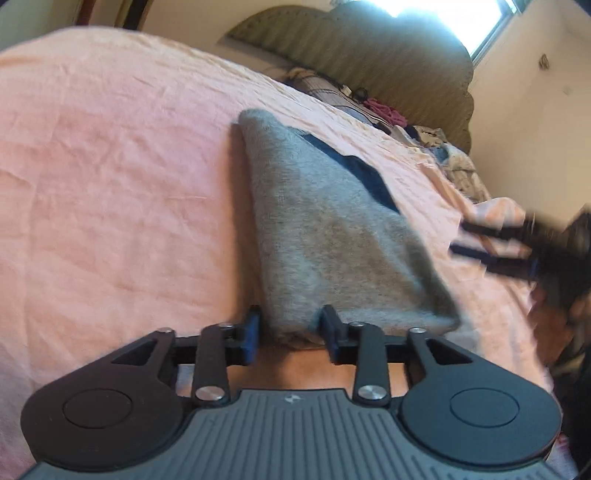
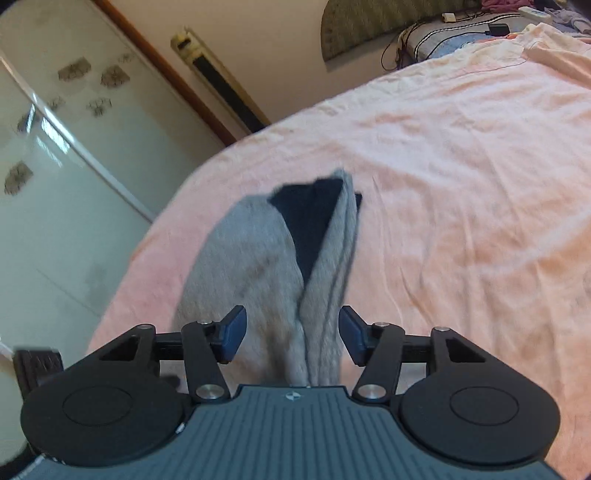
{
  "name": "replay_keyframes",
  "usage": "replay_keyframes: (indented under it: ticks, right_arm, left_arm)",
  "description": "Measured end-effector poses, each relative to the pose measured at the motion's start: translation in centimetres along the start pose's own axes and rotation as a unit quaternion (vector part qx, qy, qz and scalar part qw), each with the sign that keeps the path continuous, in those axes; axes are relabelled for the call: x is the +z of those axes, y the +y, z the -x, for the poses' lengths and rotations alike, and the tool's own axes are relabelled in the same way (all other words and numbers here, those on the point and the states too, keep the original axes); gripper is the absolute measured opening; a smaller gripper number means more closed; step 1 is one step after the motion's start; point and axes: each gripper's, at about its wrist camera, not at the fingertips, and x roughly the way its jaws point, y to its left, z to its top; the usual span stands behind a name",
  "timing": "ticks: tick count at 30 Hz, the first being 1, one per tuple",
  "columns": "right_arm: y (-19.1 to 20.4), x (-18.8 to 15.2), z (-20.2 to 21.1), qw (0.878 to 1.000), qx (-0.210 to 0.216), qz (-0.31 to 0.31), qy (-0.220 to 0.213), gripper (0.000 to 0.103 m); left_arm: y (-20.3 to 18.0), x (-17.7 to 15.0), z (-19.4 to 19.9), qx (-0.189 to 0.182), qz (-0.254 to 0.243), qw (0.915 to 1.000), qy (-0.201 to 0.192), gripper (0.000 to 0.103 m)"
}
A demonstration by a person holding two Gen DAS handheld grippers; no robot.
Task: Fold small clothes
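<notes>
Where it lies on the pink bed sheet (image 1: 110, 166), the task's thing comes first:
Garment: a small grey knit garment (image 1: 332, 229), folded lengthwise, with a dark navy lining (image 1: 354, 170) showing at its far end.
Place: flat on the bed, mid-sheet, its near end at both sets of fingers.
Left gripper (image 1: 291, 332): fingers partly spread; the garment's near corner sits between them, and the right-hand finger (image 1: 332, 328) touches the cloth; a firm pinch cannot be told.
Right gripper (image 2: 291, 336): fingers spread, standing clear on either side of the grey folds, pinching nothing; in the left wrist view it is a blur at the right edge.
Beyond: an olive headboard (image 1: 369, 62), loose clothes (image 1: 384, 110) at the bed's head, a bright window (image 1: 461, 14), a glass door (image 2: 55, 166).
</notes>
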Motion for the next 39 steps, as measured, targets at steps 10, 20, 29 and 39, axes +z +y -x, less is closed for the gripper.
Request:
replay_keyframes:
  ticks: [10, 20, 29, 39]
  right_arm:
    - [-0.4, 4.9, -11.5, 0.992, -0.109, 0.015, 0.065, 0.018]
    - [-0.1, 3.2, -8.1, 0.995, -0.091, 0.025, 0.018, 0.051]
    - [3.0, -2.0, -4.3, 0.993, -0.088, 0.074, 0.030, 0.054]
    - [1.1, -2.7, -4.1, 0.990, -0.095, 0.098, 0.026, 0.009]
  left_arm:
    - [-3.0, -2.6, -0.1, 0.015, -0.110, 0.9925, -0.051, 0.081]
    - [-2.5, -2.1, 1.0, 0.034, -0.084, 0.9945, -0.052, 0.081]
    - [-3.3, 2.4, 0.9, 0.029, -0.033, 0.9954, -0.085, 0.084]
    - [-3.5, 1.9, -3.3, 0.097, -0.053, 0.9935, -0.027, 0.084]
